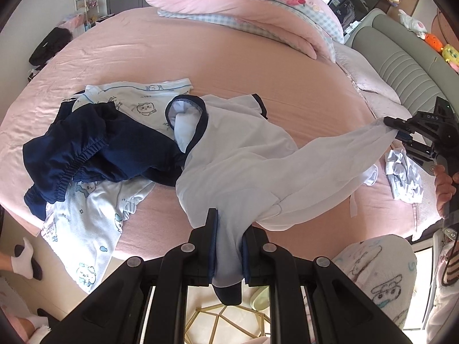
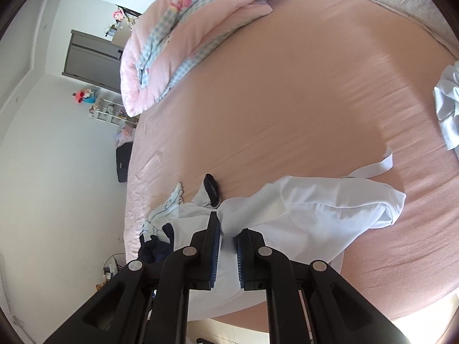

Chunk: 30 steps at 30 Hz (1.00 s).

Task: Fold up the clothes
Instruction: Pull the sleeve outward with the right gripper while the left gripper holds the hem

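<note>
The white shirt (image 1: 243, 154) with navy trim hangs stretched above the pink bed (image 1: 229, 57), part of it still draped on the sheet. The left gripper (image 1: 228, 246) is clenched on one edge, the right gripper (image 2: 228, 238) clamps another. Navy shorts (image 1: 86, 149) and printed pyjamas (image 1: 137, 100) lie just beside it, a folded quilt (image 1: 243, 8) well apart

Between the black left tool's (image 1: 228, 246) blue pads hangs a pale blue-white shirt (image 1: 238, 154) with navy collar and cuff trim. Left of that tool lie navy shorts (image 1: 86, 149) over light blue pyjamas (image 1: 86, 229) printed with cartoon cats. The bed sheet (image 1: 200, 57) ahead is plain pink. Beyond it, the quilt (image 1: 243, 8) is pink with blue-and-white check.
</note>
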Tool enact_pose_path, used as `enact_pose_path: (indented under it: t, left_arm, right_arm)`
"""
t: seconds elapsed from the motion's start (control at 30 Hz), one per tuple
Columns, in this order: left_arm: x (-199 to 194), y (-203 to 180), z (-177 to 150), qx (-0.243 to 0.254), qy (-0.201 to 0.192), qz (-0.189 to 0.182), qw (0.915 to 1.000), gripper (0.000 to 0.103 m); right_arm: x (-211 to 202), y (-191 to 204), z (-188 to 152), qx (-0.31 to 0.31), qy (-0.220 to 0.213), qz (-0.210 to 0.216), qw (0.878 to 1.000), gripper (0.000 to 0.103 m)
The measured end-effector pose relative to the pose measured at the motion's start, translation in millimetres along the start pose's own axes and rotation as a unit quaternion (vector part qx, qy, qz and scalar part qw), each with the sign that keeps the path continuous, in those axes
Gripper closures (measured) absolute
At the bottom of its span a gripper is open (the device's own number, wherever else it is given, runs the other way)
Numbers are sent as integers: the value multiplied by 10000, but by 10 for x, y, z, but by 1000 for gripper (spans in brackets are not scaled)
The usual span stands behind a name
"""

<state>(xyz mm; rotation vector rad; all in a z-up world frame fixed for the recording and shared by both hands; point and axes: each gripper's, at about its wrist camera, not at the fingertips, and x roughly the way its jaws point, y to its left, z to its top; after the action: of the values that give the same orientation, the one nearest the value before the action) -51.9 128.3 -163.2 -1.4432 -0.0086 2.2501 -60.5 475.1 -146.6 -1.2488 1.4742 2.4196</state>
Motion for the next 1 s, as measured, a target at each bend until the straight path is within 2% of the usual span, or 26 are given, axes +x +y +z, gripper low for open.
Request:
enact_pose_path:
  t: [0.17, 0.37, 0.6, 0.8, 1.0]
  left_arm:
    - [-45, 65, -64, -57, 30, -78, 9999, 91]
    - [-59, 105, -187, -37, 156, -120, 9998, 91]
    - [-1, 85, -298, -27, 316, -149, 9994, 91]
    - [54, 32, -347, 60, 421, -156, 9990, 91]
    - [84, -28, -381, 159, 526, -183, 9983, 91]
  right_arm:
    - [-157, -30, -131, 14, -59, -243, 9997, 95]
    - [-301, -122, -324, 43, -81, -186, 9998, 95]
    - [-422, -148, -657, -64, -158, -333, 9993, 95]
    - [-567, -284, -934, 104, -232, -385, 9989, 95]
    - [-669, -452, -1064, 203, -272, -545, 9979, 95]
